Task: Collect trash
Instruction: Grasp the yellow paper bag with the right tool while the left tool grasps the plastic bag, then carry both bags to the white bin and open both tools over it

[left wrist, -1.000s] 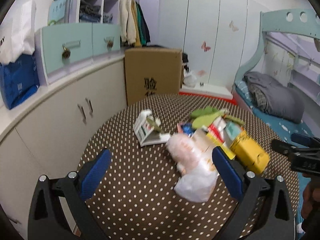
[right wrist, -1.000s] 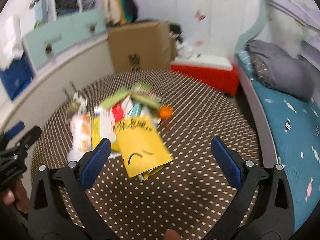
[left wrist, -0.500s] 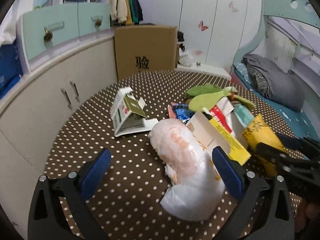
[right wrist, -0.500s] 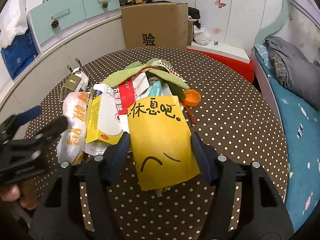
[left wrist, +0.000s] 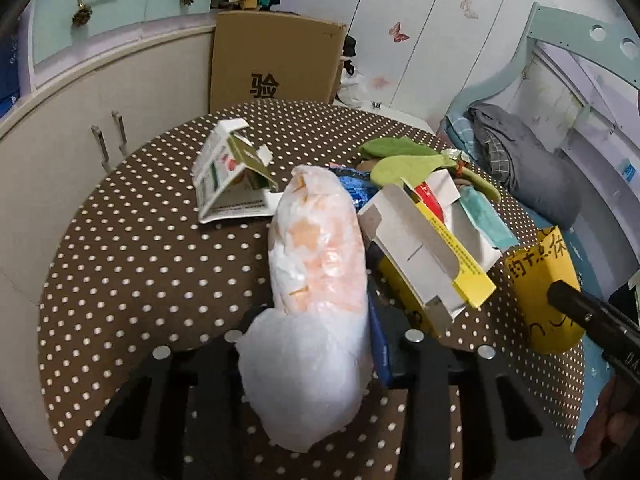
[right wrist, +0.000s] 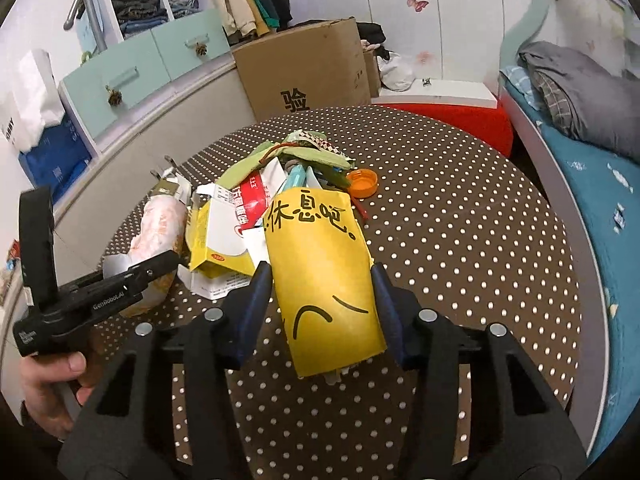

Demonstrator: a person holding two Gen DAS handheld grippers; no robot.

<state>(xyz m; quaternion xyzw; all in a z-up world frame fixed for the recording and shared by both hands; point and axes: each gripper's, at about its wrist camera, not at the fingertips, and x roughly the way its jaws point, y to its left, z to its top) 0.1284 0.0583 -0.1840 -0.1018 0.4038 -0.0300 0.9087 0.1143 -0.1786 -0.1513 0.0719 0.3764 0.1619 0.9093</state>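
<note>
A trash pile lies on the round brown polka-dot table. A white and orange plastic bag runs between the jaws of my left gripper, which are closing on it; the bag hides most of the fingers. My right gripper is closing too, its blue pads against the sides of a yellow packet with black writing. Behind are a torn yellow and white carton, green scraps, an orange cap and a flattened drink carton.
A cardboard box stands beyond the table's far edge, with white cabinets on the left. On the right are a red box and a bed with grey bedding. A hand holds the left gripper.
Both grippers have dropped toward the pile and narrowed. The left one went from wide open to closed around the plastic bag; the right one closed in on the yellow packet.
</note>
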